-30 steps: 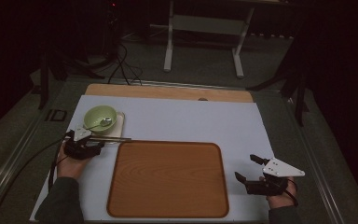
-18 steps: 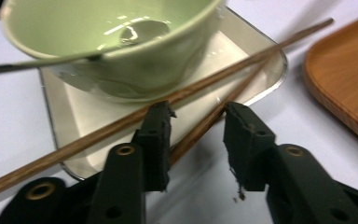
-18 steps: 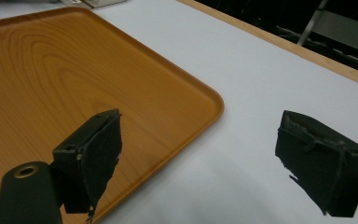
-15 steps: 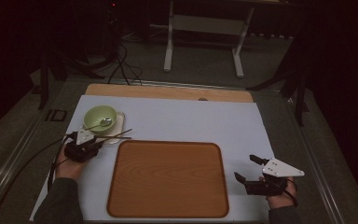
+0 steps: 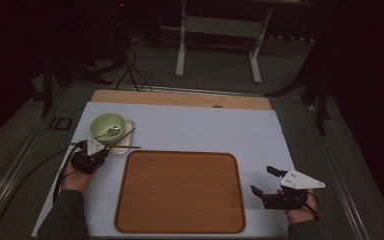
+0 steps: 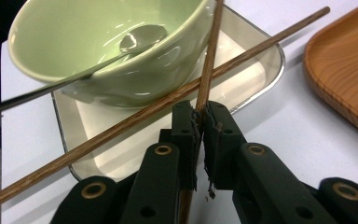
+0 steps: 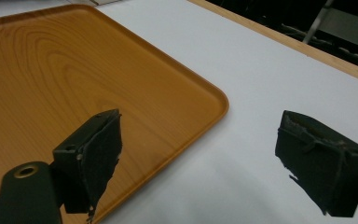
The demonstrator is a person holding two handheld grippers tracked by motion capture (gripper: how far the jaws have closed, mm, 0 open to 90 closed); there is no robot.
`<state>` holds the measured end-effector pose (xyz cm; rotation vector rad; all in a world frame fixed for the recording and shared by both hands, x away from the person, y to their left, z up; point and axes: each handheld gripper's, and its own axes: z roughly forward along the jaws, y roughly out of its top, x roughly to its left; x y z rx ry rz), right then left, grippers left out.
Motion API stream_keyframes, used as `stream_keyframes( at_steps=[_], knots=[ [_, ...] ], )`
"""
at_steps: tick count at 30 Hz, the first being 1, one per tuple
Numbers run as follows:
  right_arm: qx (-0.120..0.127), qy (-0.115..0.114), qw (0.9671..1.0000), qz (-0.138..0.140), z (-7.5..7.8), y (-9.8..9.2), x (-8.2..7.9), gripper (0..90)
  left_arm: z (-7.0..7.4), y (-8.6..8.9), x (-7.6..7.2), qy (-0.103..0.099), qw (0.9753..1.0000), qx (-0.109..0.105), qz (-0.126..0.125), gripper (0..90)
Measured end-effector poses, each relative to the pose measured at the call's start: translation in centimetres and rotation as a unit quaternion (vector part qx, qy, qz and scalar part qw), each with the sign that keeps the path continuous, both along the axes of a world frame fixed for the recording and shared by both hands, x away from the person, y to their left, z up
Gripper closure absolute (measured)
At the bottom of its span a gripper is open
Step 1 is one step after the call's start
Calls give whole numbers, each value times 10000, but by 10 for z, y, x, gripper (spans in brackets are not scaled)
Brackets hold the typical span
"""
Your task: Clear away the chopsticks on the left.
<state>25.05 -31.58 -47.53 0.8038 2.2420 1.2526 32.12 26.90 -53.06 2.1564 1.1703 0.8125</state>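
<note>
My left tool is clenched on one chopstick, low on its shaft. I'd lift it straight and slow, so it clears the second chopstick crossing under it and doesn't nudge the green bowl. The gripped stick is thin brown wood, leaning on the bowl's rim over the small white dish, back-left on the worktop. Right tool is released beside the wooden tray.

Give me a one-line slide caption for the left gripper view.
Left gripper shut on one chopstick beside a green bowl holding a spoon.
</note>
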Motion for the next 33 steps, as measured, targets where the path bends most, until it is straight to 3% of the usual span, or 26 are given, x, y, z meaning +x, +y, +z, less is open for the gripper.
stream_keyframes(
  at_steps=[6, 10, 11, 15, 23, 33],
  knots=[
    [18, -3, 10000, 4, 0, 0, 0, 141, 2, -4, 0, 129, 9998, -126, -71, 850],
    [23, -8, 10000, -16, 0, -1, 0, 141, 4, -3, -1, 225, 9986, -473, -38, 850],
    [22, -8, 10000, -14, 1, -1, 0, 141, 4, -3, -1, 225, 9986, -473, -38, 850],
    [39, -14, 10000, -18, 1, -1, 0, 141, 12, -2, -5, 306, 9954, -909, 33, 849],
    [33, -36, 10000, -25, 2, -1, -1, 141, 26, -8, -17, 314, 9924, -1189, 59, 848],
    [40, -53, 10000, -28, 2, -2, -1, 141, 36, -14, -28, 323, 9905, -1337, 67, 850]
  ],
)
